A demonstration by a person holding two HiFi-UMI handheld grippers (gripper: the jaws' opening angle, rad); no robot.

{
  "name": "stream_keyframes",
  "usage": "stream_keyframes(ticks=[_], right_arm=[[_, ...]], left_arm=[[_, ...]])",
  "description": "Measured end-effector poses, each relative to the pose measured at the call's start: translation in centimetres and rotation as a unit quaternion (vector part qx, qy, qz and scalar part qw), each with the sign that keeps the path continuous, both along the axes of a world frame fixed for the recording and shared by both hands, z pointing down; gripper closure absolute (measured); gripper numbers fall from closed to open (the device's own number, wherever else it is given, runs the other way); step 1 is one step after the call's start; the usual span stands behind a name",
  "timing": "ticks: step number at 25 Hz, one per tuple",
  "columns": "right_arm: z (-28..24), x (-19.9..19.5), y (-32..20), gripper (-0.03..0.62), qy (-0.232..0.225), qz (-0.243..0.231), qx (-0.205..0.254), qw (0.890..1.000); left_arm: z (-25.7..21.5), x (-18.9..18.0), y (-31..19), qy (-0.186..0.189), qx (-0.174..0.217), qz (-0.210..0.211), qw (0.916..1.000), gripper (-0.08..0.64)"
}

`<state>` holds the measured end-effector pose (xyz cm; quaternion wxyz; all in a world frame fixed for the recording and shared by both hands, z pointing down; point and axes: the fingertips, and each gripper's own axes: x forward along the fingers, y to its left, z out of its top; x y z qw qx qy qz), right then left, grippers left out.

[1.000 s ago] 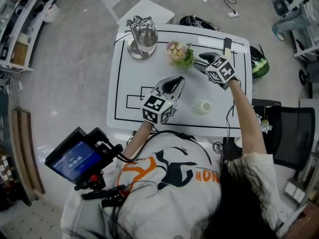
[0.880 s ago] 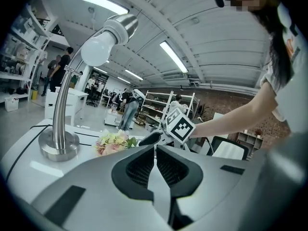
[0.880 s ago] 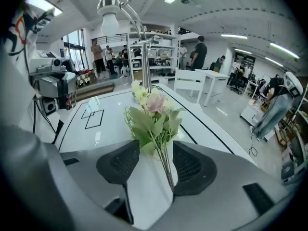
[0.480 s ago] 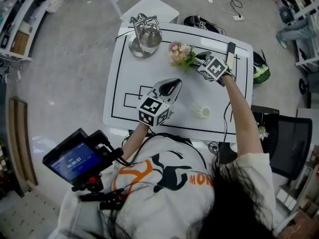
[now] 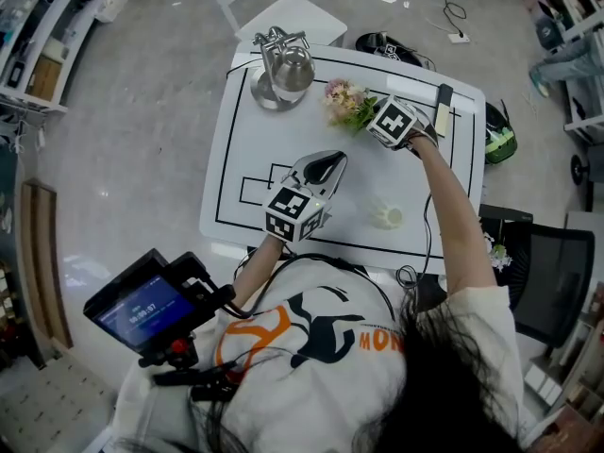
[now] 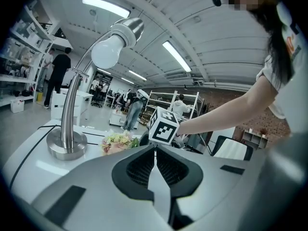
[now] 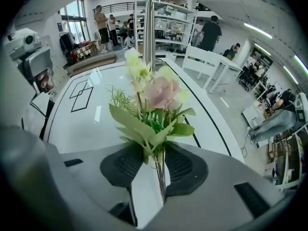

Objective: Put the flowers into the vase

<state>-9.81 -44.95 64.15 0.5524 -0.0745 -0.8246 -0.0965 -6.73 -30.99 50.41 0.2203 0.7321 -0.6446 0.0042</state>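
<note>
The table (image 5: 253,149) is seen to be smooth, glossy white, with light reflected off it. The lamp (image 5: 286,69) is finished in polished, mirror-bright metal. The flowers (image 5: 344,99) are made with matt petals and leaves, seemingly cloth or plastic.

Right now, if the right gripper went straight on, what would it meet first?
The flowers: their stems stand between the right gripper's closing jaws, not yet clamped; past them, probably the table.

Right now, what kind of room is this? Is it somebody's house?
Probably a lab or workshop, not a house. The white table with black marked lines, the tall metal storage shelves and other people standing about, like the person in a dark top, suggest a shared testing space.
</note>
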Motion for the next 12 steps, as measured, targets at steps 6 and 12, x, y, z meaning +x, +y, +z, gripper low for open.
stream_keyframes(ticks=[6, 12], right_arm=[[-1.0, -0.4, -1.5, 0.511, -0.047, 0.041, -0.014, 0.998], [-2.0, 0.1, -2.0, 0.525, -0.097, 0.073, -0.029, 0.992]], left_arm=[[0.3, -0.4, 0.2, -0.006, -0.002, -0.002, 1.0000, 0.549], [0.5, -0.2, 0.4, -0.002, 0.002, 0.007, 1.0000, 0.521]])
